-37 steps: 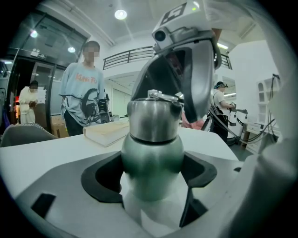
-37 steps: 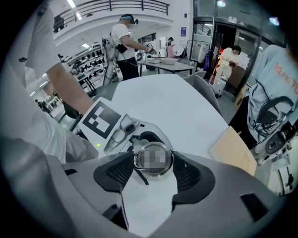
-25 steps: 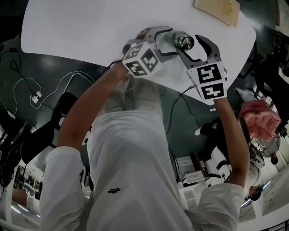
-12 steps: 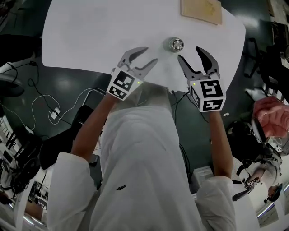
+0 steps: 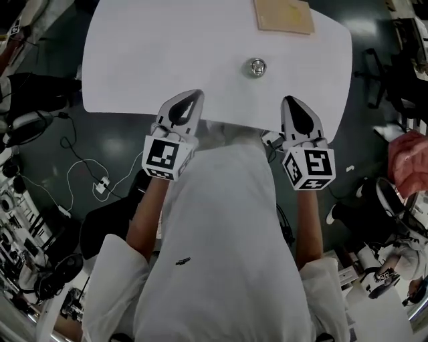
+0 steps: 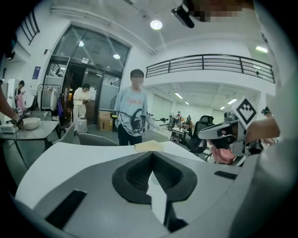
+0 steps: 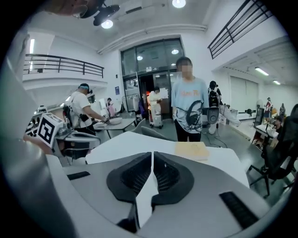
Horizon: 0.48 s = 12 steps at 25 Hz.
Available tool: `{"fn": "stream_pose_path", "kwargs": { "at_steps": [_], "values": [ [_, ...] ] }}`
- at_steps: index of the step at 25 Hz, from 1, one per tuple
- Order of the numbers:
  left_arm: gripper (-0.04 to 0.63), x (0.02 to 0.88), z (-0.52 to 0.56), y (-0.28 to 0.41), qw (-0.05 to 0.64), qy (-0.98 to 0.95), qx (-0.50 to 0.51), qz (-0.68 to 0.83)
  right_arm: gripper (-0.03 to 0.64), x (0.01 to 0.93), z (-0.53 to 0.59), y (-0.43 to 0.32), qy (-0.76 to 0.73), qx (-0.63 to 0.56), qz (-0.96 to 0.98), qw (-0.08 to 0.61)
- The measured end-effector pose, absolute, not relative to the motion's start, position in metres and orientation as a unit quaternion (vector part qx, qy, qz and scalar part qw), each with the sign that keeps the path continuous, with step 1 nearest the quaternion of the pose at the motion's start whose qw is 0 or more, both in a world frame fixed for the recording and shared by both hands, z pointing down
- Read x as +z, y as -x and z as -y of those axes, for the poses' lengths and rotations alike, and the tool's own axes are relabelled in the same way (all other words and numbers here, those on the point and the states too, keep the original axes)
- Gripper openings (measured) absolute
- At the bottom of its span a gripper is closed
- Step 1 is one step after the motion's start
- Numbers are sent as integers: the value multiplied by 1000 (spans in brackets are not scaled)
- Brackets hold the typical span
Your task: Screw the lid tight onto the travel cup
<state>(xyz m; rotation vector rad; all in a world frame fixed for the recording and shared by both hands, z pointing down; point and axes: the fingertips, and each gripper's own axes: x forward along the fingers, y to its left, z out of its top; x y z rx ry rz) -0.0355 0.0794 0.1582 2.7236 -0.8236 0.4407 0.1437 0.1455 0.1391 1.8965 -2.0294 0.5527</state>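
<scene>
The travel cup [image 5: 257,66] stands alone on the white table [image 5: 134,60], seen from above with its shiny lid on. My left gripper [image 5: 194,95] hovers near the table's front edge, to the left of the cup and well short of it. My right gripper [image 5: 289,101] hovers to the cup's right, also well short. The jaws of both have just been closing and are now shut, with nothing between them. In the left gripper view [image 6: 151,154] and the right gripper view [image 7: 152,154] the pads meet. The cup is hidden behind the jaws in both.
A tan board [image 5: 283,15] lies at the table's far edge. A person [image 7: 188,107] stands beyond the table and others work at desks behind. Cables [image 5: 87,170] and office chairs [image 5: 374,67] are on the dark floor around the table.
Both grippers have pulled back from the cup toward my body and risen. Their jaws went from wide open beside the cup to shut. The cup stays on the table.
</scene>
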Motion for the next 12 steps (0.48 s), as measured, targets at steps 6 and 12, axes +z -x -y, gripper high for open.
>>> {"fn": "stream_pose_path", "kwargs": {
  "at_steps": [6, 12],
  "values": [
    [3, 124, -90, 51, 114, -938, 150, 290, 12, 107, -169, -132, -684, 151, 703, 121],
    [3, 91, -112, 64, 104, -941, 123, 297, 6, 67, -197, -120, -695, 116, 708, 50]
  ]
}}
